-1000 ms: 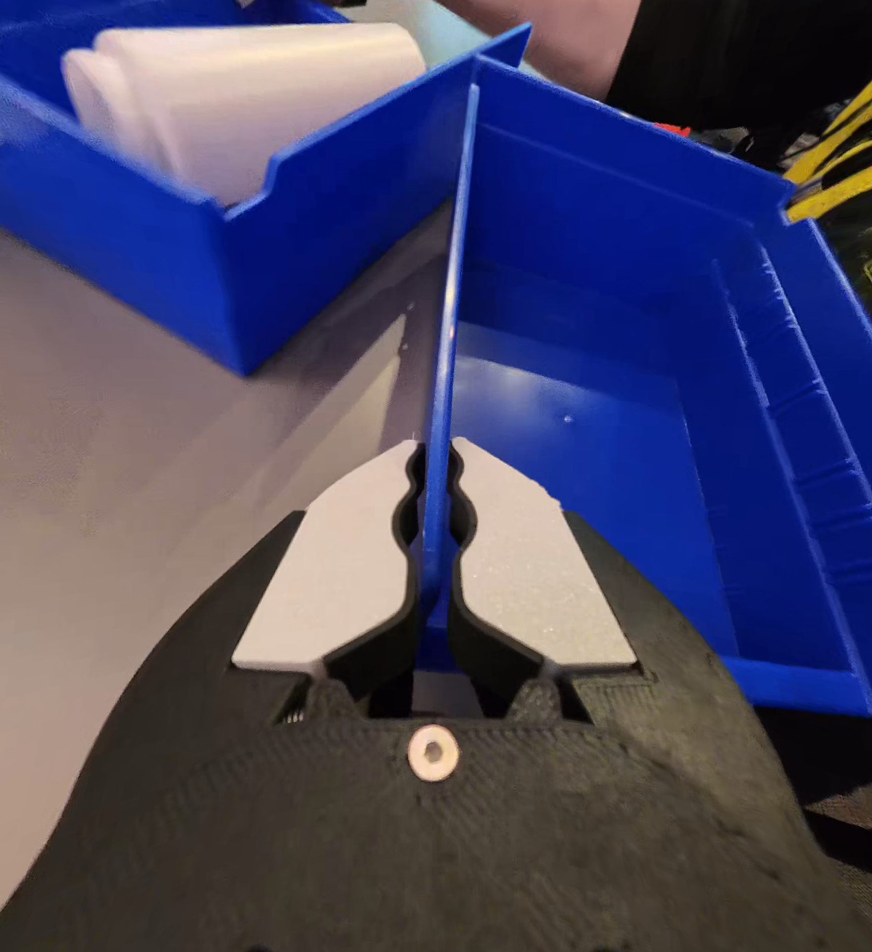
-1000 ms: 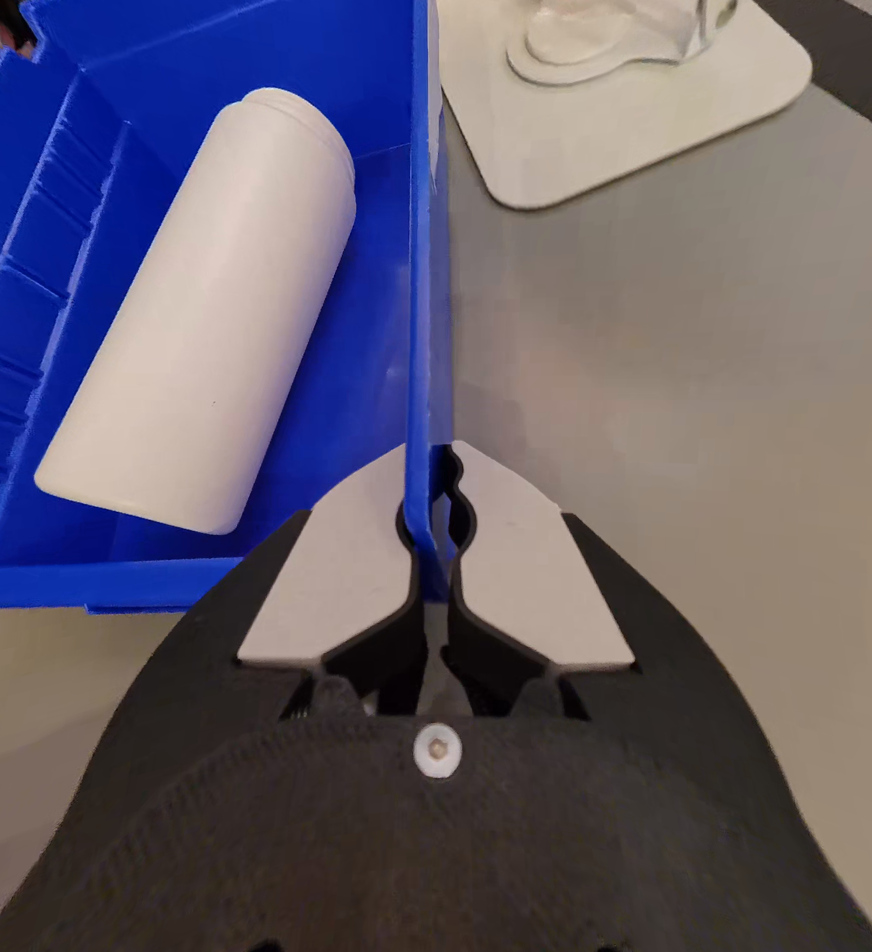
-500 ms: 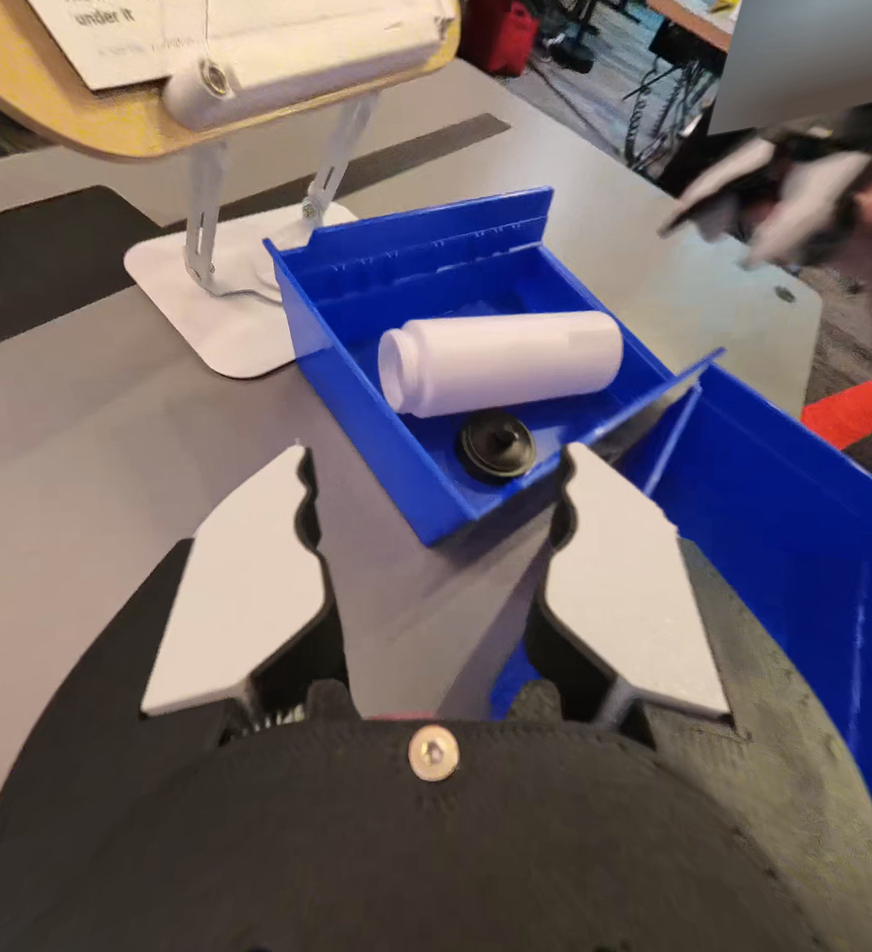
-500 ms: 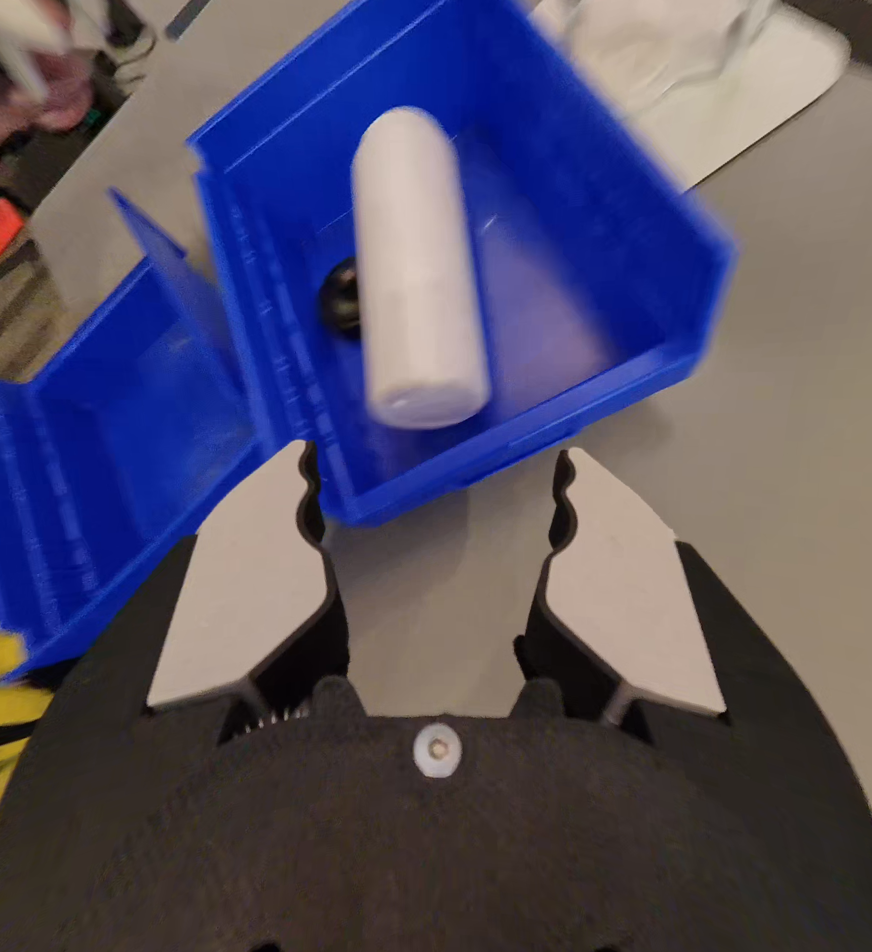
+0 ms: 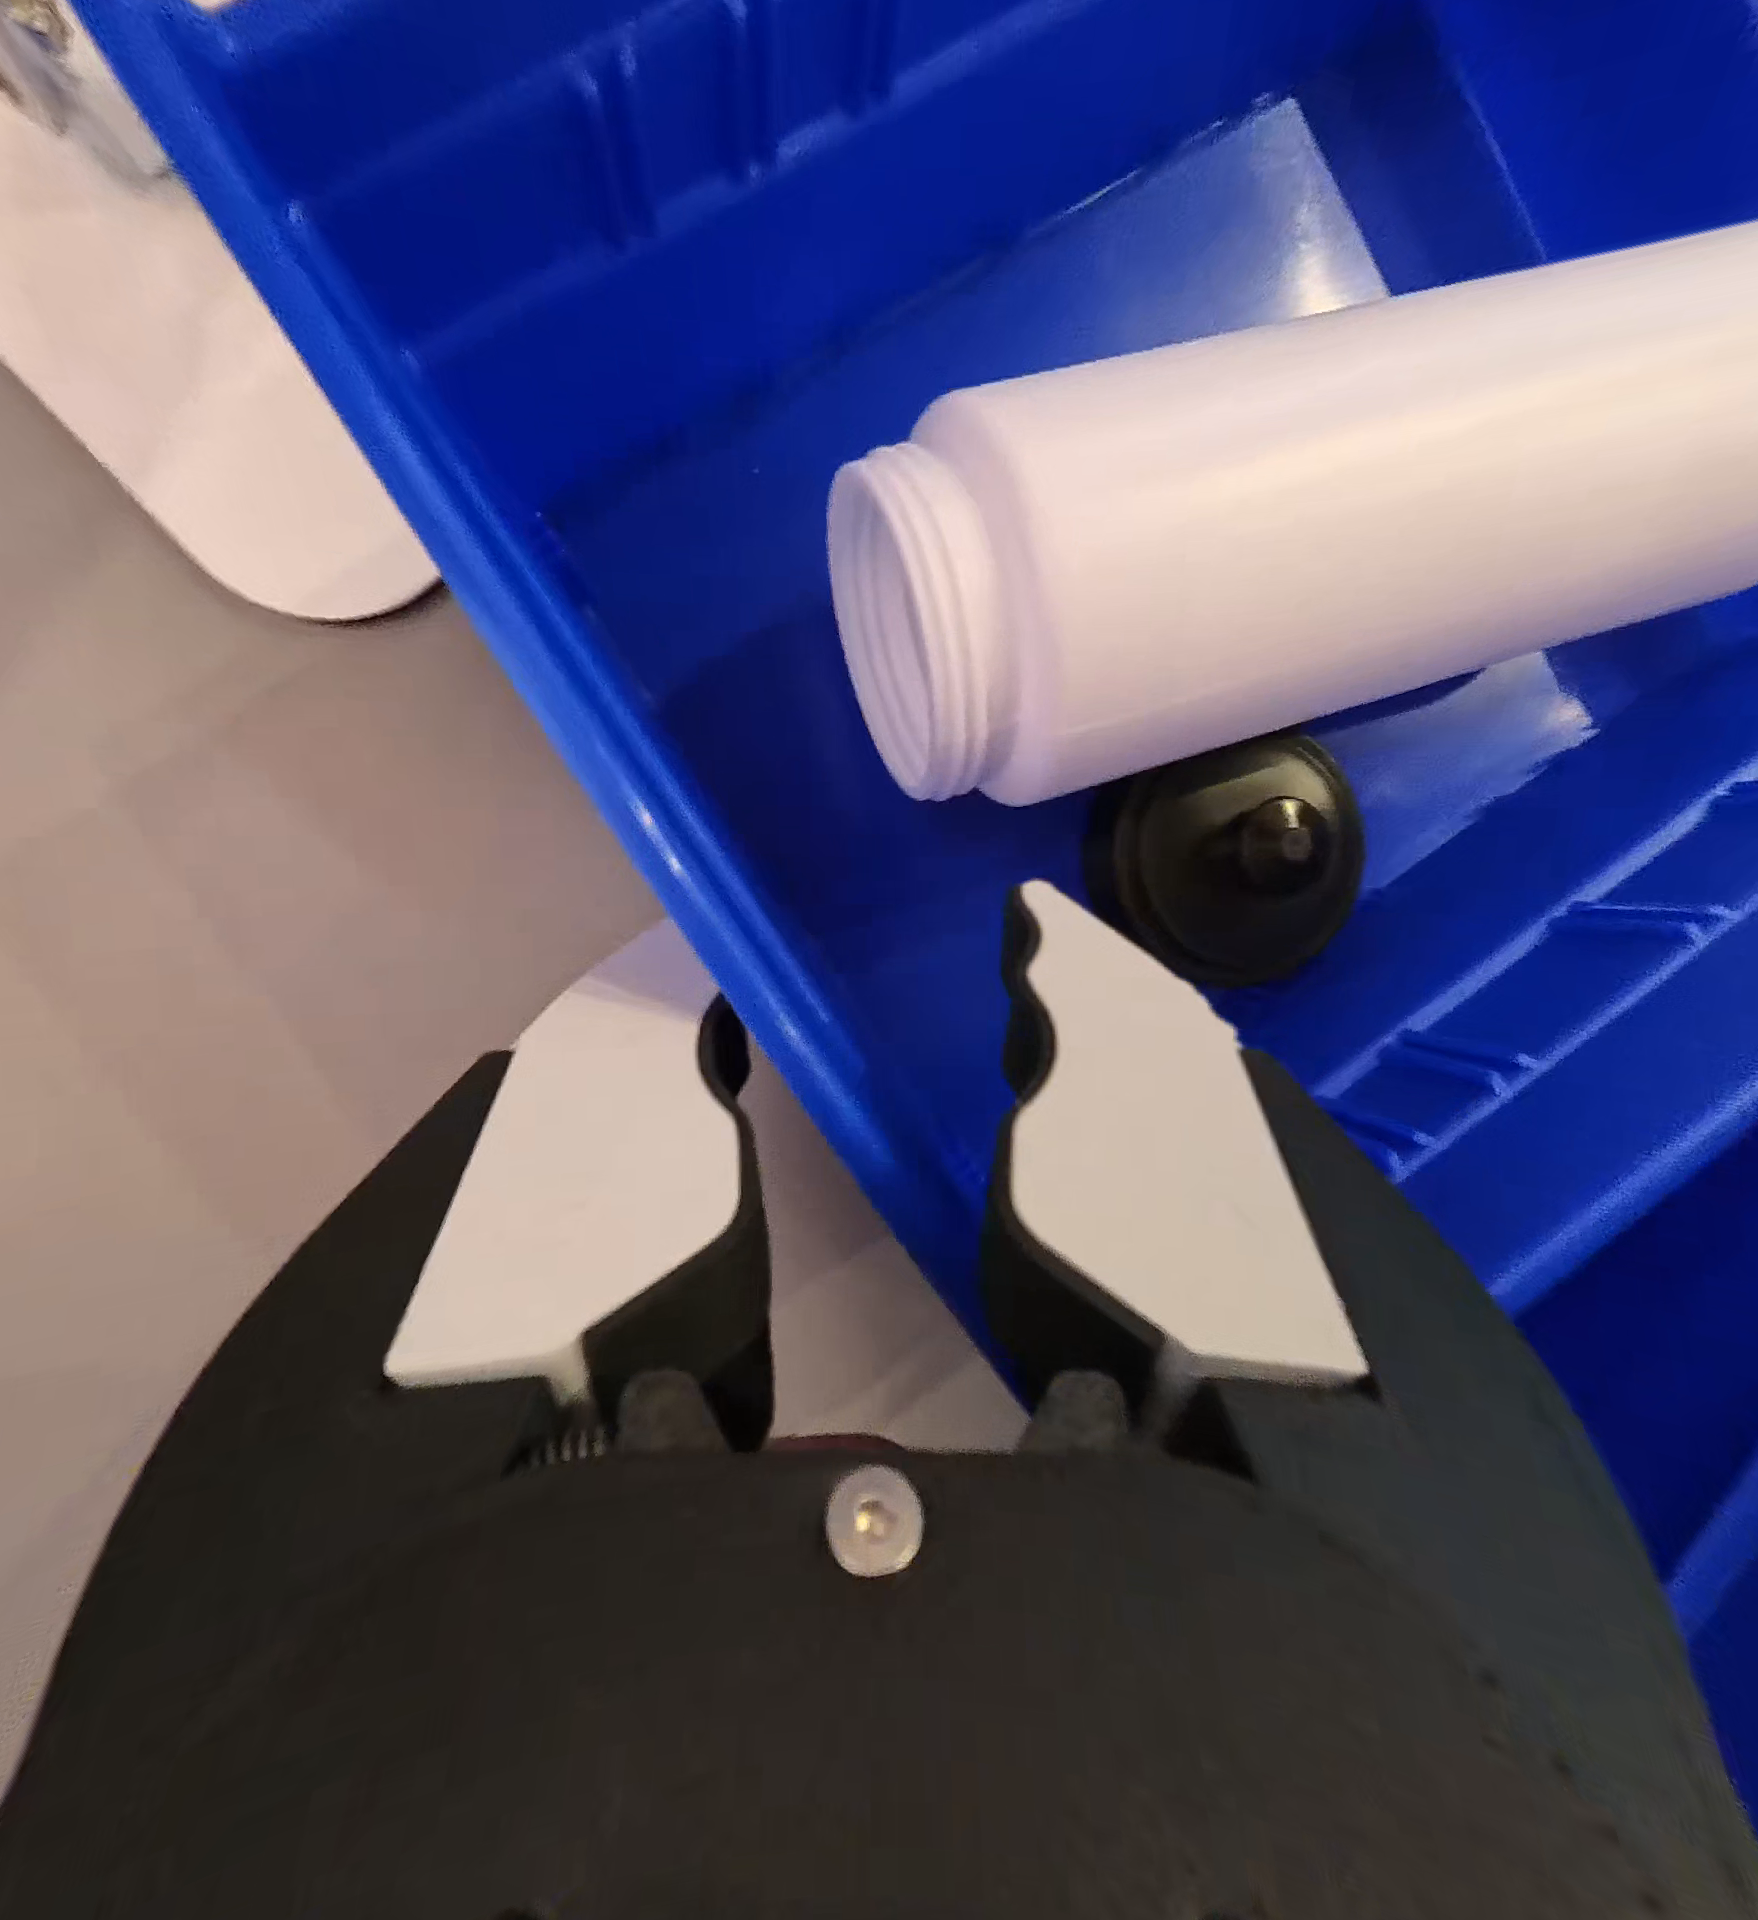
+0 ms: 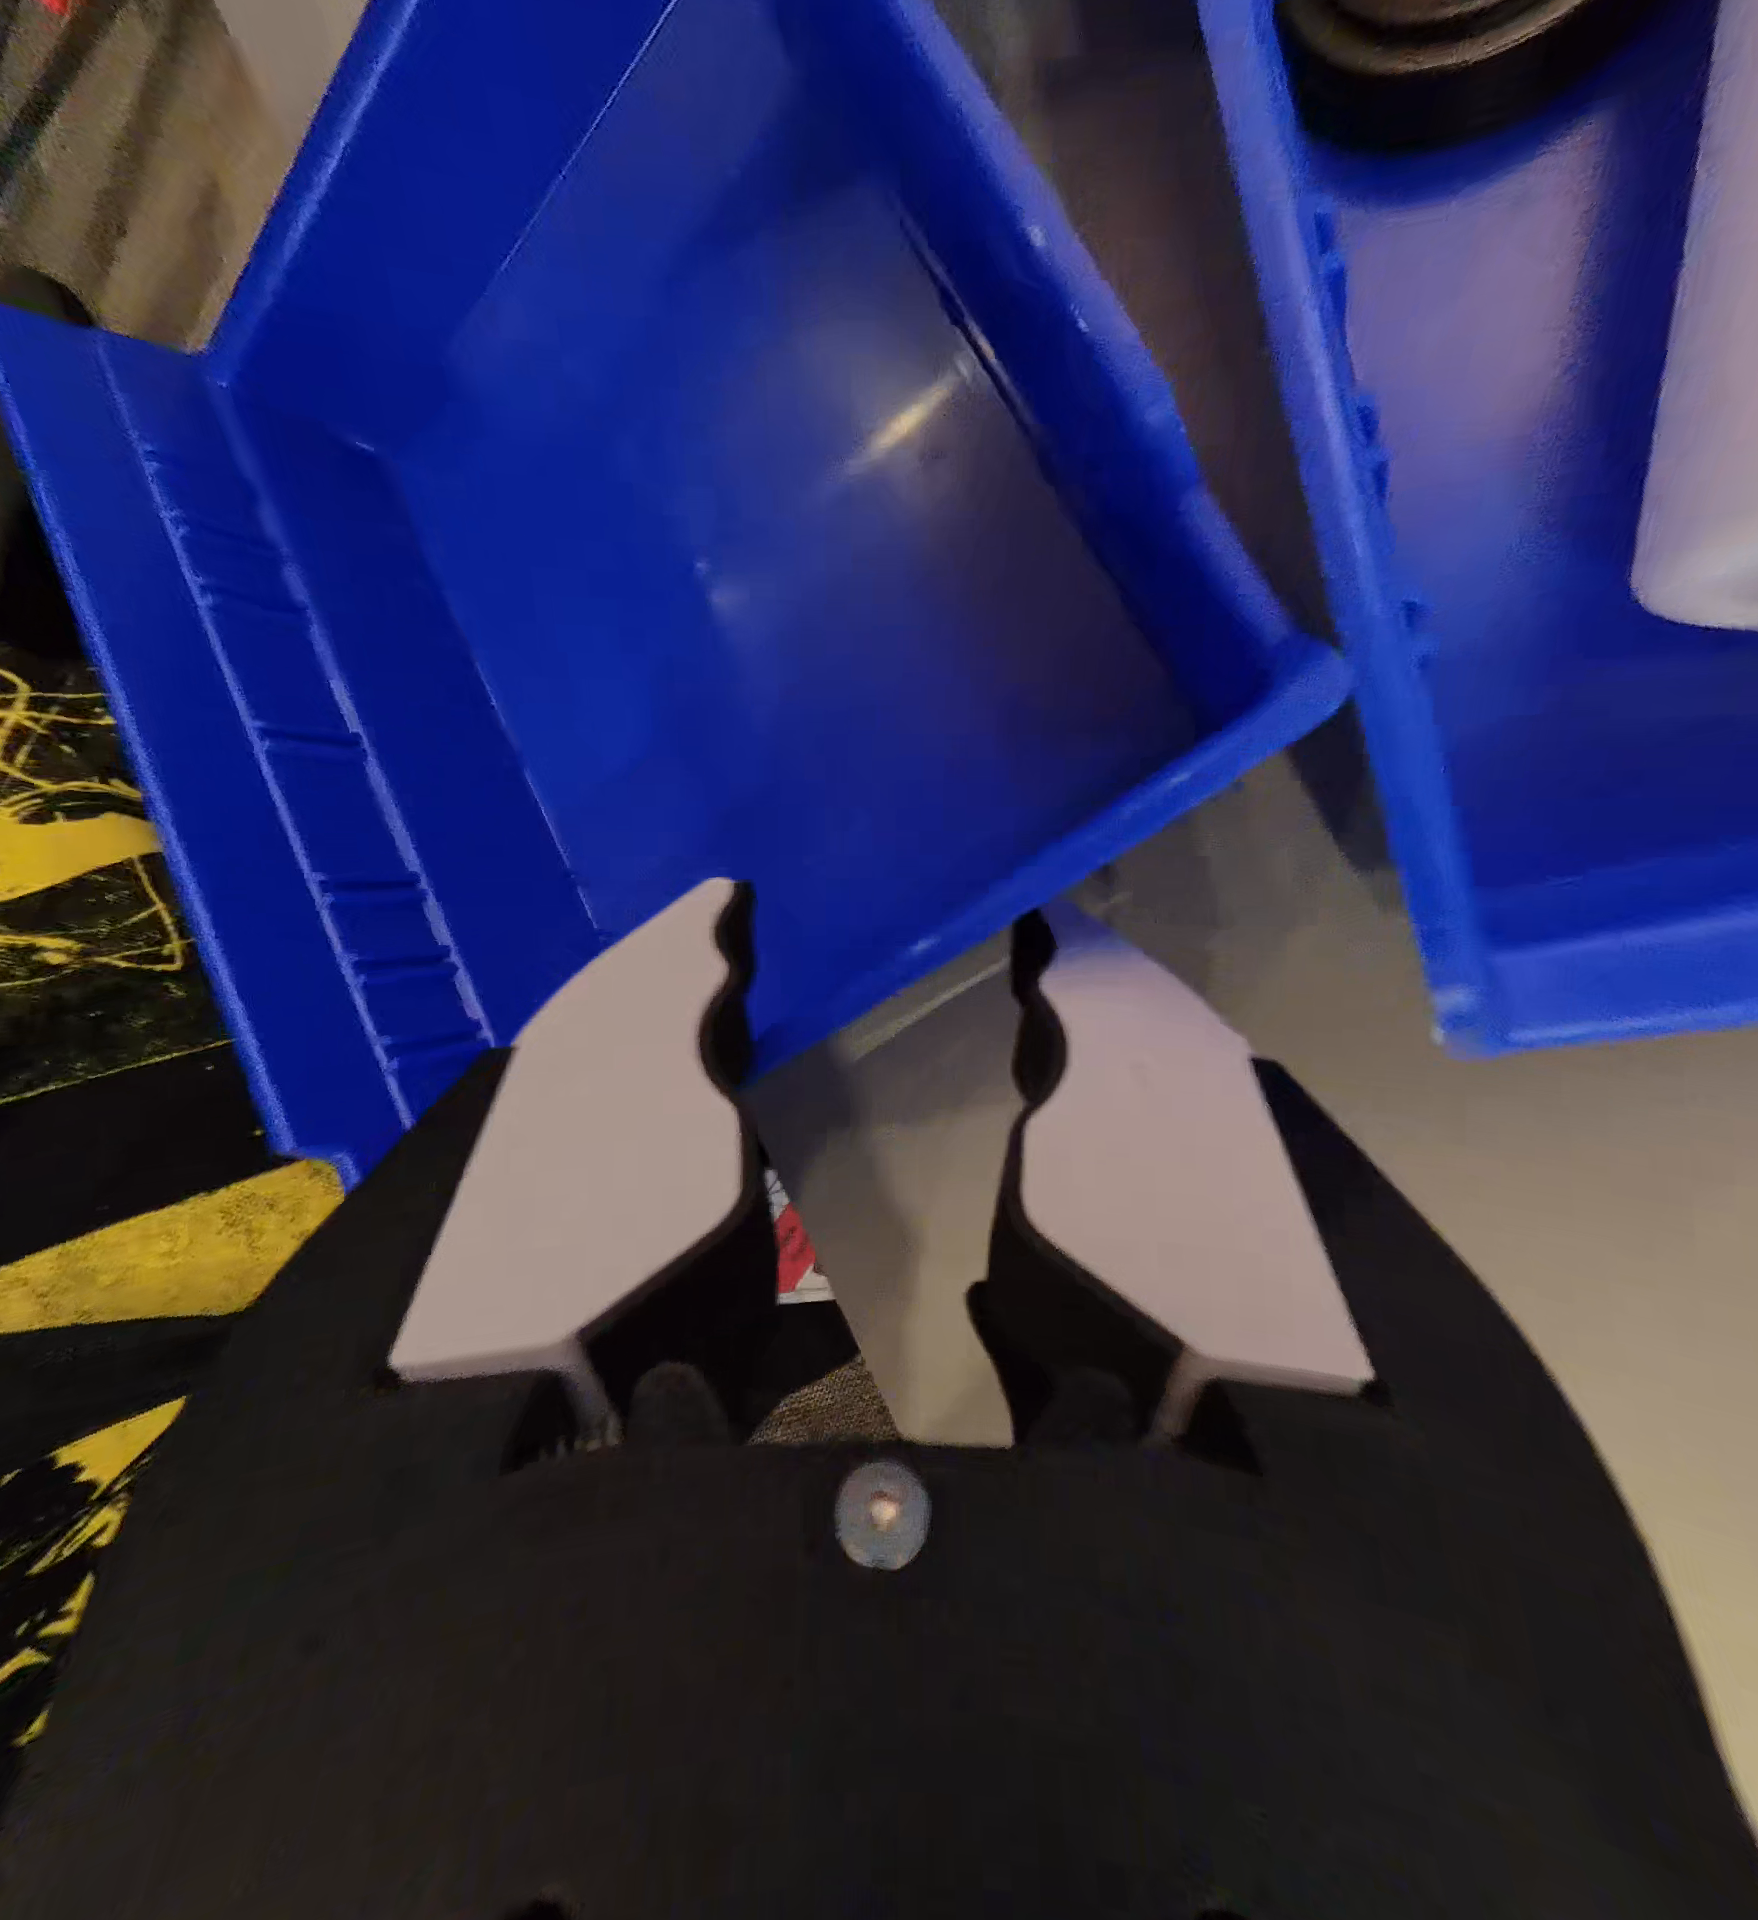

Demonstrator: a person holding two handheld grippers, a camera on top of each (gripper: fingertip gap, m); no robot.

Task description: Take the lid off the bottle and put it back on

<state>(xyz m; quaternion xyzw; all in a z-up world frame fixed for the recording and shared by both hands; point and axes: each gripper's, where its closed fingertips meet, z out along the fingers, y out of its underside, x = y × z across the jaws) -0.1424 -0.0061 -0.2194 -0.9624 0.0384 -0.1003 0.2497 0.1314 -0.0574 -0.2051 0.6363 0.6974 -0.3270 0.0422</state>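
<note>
Lid off already: white bottle (image 5: 1374, 499) lying on its side in the blue bin (image 5: 563, 582), threaded mouth bare and facing 8 o'clock. Black lid (image 5: 1228, 857) flat on the bin floor, knob up, touching the bottle's lower flank near the neck, at about 5 o'clock from the mouth. So, by the look of it, first half done; still to do: lifting the lid, lining it up with the threads, screwing it down.

Left gripper (image 5: 870, 961) empty, jaws apart, straddling the bin's near wall, right fingertip just beside the lid at its 8 o'clock. Right gripper (image 6: 880, 930) likewise empty and parted, hanging over the near corner of a second, empty blue bin (image 6: 231, 665).

Left wrist view only: the open mouth, the whole lid, a white base plate (image 5: 231, 447) on the grey table (image 5: 179, 935) at 10 o'clock. Right wrist view only: the empty bin, yellow-and-black fabric (image 6: 33, 831) at 9 o'clock, just the bottle's closed end (image 6: 1748, 416) and a sliver of lid at 1 o'clock.
</note>
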